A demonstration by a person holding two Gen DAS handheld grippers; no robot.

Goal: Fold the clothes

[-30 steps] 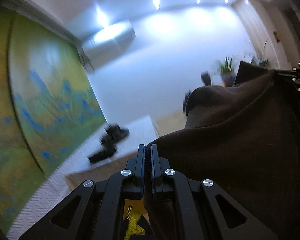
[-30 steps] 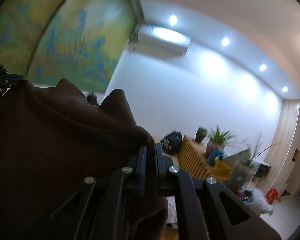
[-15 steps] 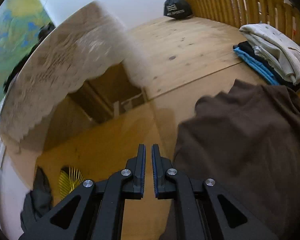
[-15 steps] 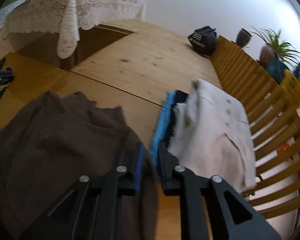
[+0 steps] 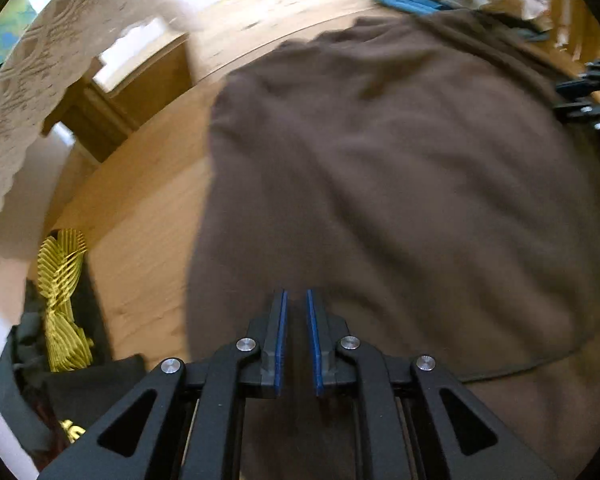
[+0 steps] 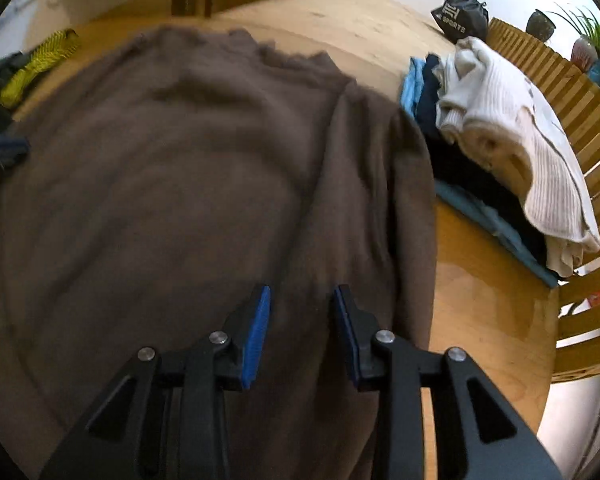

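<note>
I have the large dark brown knitted garment (image 6: pixel 188 184) spread out on the pale wooden table (image 6: pixel 484 320), lying mostly flat with soft ripples across it and a long ridge of fabric running down its right side. My left tool (image 5: pixel 296 340) hangs just above the near part of the cloth; its blue-padded jaws have just been opening and now stand a narrow slit apart, with nothing pinched between them. My right tool (image 6: pixel 300 328) hangs over the near right part of the same garment, beside that ridge; its jaws have just been opening as well and stand clearly wider apart, also empty, with the fabric lying loose beneath them.

To my right, touching or just beside the brown cloth's far right edge, sits a stack of folded clothes (image 6: pixel 512 148): a cream ribbed knit on top, dark and blue pieces under it, against a slatted wooden rail (image 6: pixel 572 112). I judge those as the finished share of the work. To my left, near the table edge, a yellow mesh item (image 5: pixel 62 292) lies on a dark heap, which may be waiting its turn; I cannot tell.

So I read the brown garment as laid out but not yet folded. Every fold on it is ahead: sides or sleeves in, then the length doubled over, then onto the stack.
</note>
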